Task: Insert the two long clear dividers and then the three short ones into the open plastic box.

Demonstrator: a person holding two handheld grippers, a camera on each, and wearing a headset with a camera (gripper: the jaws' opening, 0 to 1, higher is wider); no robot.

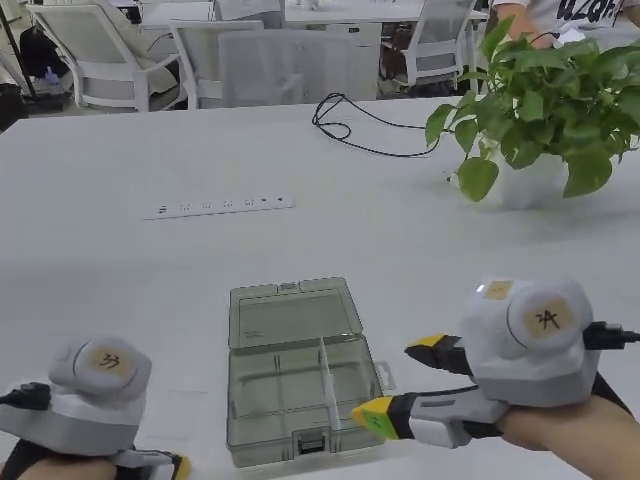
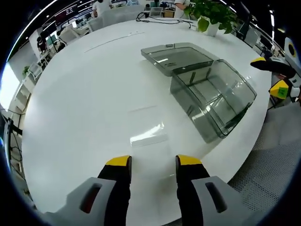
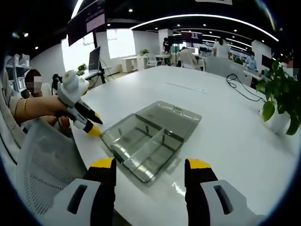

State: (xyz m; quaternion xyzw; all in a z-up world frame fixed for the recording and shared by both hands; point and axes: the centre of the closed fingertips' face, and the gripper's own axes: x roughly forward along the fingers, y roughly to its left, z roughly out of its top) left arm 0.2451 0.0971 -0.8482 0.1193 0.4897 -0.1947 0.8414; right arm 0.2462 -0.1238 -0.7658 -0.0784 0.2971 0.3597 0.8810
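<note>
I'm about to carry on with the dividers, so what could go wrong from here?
The clear divider lying flat on the white table is hard to see, so the left gripper may miss it. The plastic box sits near the table edge; a push could slide it off.

**Box near the table's front edge**

The box (image 1: 270, 385) sits on the table (image 1: 100, 260) between the left gripper (image 2: 153, 162) and the right gripper (image 1: 398, 378), with one divider (image 1: 327, 385) standing in it. A power strip (image 1: 220, 207) lies behind the box. A potted plant (image 1: 545, 100) stands at the far right.
</note>
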